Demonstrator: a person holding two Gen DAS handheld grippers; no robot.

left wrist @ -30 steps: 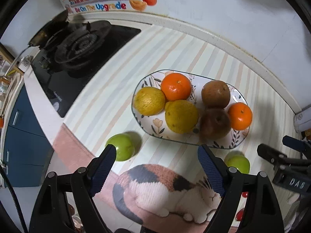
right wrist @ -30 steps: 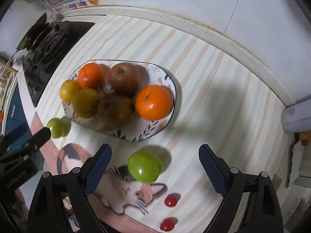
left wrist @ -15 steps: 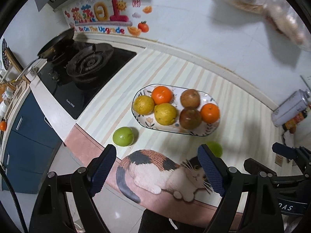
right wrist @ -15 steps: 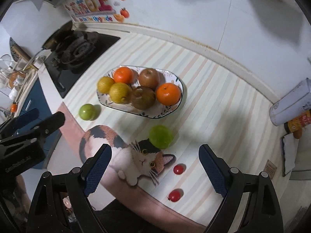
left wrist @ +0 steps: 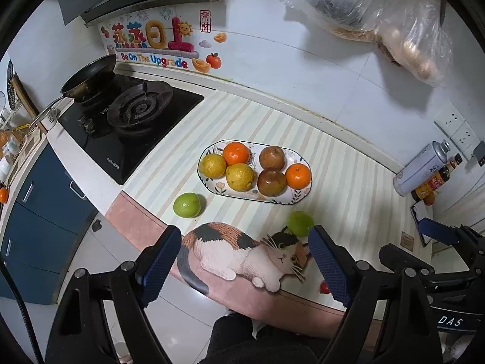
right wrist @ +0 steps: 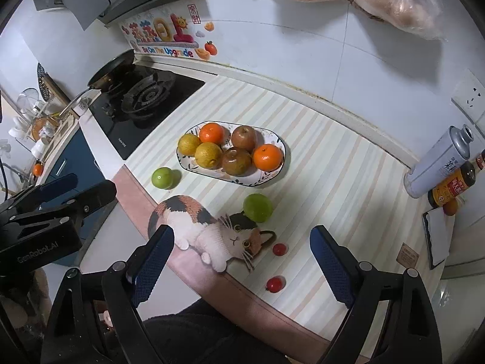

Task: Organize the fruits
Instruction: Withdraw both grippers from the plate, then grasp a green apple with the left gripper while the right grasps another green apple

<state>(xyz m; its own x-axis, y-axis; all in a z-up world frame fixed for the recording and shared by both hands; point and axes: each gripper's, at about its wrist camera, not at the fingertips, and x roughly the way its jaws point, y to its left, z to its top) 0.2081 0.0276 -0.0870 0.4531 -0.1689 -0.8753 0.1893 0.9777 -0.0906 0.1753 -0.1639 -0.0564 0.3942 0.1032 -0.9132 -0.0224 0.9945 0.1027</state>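
Nearest the cameras, both grippers hang over the counter's front edge with nothing between their fingers: the left gripper (left wrist: 244,265) has its blue pads spread wide apart, and the right gripper (right wrist: 242,262) is parted just as widely. Taking the plate (left wrist: 298,197) as the landmark, the cat mat (left wrist: 242,250) lies in front of it, at the near edge of the striped counter (right wrist: 348,182). Two cherry tomatoes sit in front of the plate and to the right of the mat, the nearer tomato (right wrist: 275,284) close to the counter edge and the farther tomato (right wrist: 279,249) just beside the cat's ear. One green apple (right wrist: 257,207) rests between the plate and the mat, touching the cat's head at the mat's edge and apart from the plate. A second green apple (left wrist: 187,205) lies off the plate's near left corner, just beside the rim but not touching it. On the plate sit six fruits: two yellow citrus (left wrist: 239,176) at the left, two brown apples (left wrist: 272,182) toward the right, an orange (left wrist: 298,176) at the right end and another orange (left wrist: 236,153) at the back left. Left of and behind the plate is the black stove (left wrist: 139,112) with a pan (left wrist: 89,75) on its far burner. Well to the right of the plate a grey can (right wrist: 439,160) and a sauce bottle (right wrist: 456,183) stand by the wall. Above and behind the plate, plastic bags (left wrist: 394,21) hang against the tiles.
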